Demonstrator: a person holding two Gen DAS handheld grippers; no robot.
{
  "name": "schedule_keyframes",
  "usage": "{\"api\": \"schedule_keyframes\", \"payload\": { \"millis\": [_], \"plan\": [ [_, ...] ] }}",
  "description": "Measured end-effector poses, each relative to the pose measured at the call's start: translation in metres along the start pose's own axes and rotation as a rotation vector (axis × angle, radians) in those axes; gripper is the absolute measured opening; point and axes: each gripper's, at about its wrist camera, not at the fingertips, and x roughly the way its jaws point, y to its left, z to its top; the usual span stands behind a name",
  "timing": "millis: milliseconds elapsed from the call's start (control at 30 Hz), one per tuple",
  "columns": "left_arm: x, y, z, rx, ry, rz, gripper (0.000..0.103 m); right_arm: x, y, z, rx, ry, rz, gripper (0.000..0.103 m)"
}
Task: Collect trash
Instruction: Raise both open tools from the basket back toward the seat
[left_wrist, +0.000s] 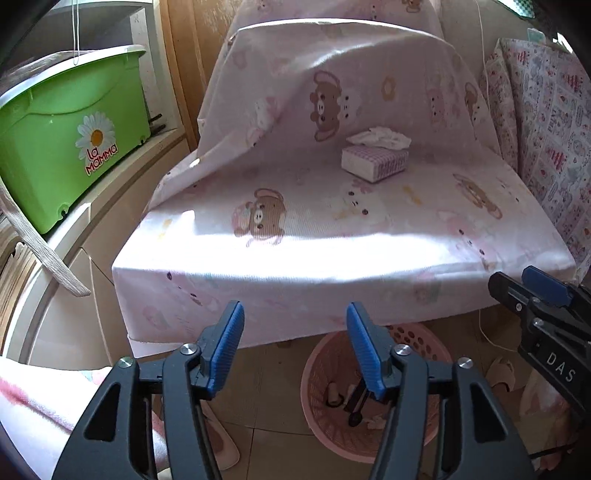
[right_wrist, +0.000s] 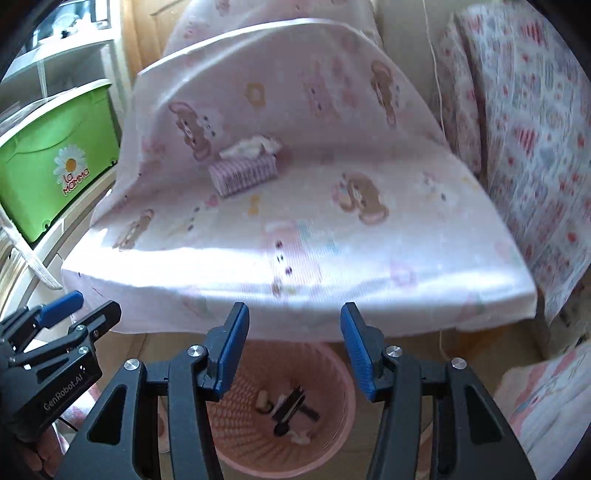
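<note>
A pink basket (left_wrist: 314, 384) (right_wrist: 334, 402) stands on the floor below the front edge of a chair draped in a pink bear-print sheet (left_wrist: 332, 236) (right_wrist: 295, 229). Inside the basket lie a black clip-like object (left_wrist: 356, 402) (right_wrist: 291, 404) and small pale scraps. At the back of the seat sits a checked tissue box (left_wrist: 375, 162) (right_wrist: 243, 173) with a crumpled white tissue (left_wrist: 380, 138) (right_wrist: 255, 146) on top. My left gripper (left_wrist: 295, 308) (right_wrist: 94, 301) hangs open above the basket, nothing between its fingers. My right gripper (right_wrist: 294, 308) (left_wrist: 517, 284) is beside it, also open and empty.
A green lidded bin (left_wrist: 74, 140) (right_wrist: 55, 162) rests on a white cabinet (left_wrist: 92, 258) at the left. A patterned cushion (left_wrist: 546, 129) (right_wrist: 535, 147) leans at the right. A white cord (left_wrist: 484, 332) trails down by the chair, and a pale slipper (left_wrist: 500, 373) lies on the tiled floor.
</note>
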Motion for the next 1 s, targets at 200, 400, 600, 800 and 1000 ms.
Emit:
{"api": "schedule_keyframes", "payload": {
  "millis": [200,400,600,800,1000],
  "plan": [
    [0.000,0.013,-0.003,-0.063,-0.006,0.018,0.063,-0.015,0.022,0.009,-0.139,-0.077,0.004,0.068],
    [-0.016,0.020,0.005,-0.075,-0.075,0.035,0.073,-0.029,0.024,0.017,-0.132,-0.137,0.027,0.077],
    [-0.024,0.025,0.031,-0.075,-0.077,0.006,0.073,-0.033,0.021,0.033,-0.158,-0.159,0.045,0.078],
    [-0.029,0.029,0.075,-0.016,-0.113,0.002,0.075,-0.032,0.011,0.069,-0.189,-0.187,0.068,0.078],
    [-0.022,0.042,0.114,-0.018,-0.166,0.020,0.086,-0.022,0.004,0.104,-0.229,-0.195,0.101,0.078]
  ]
}}
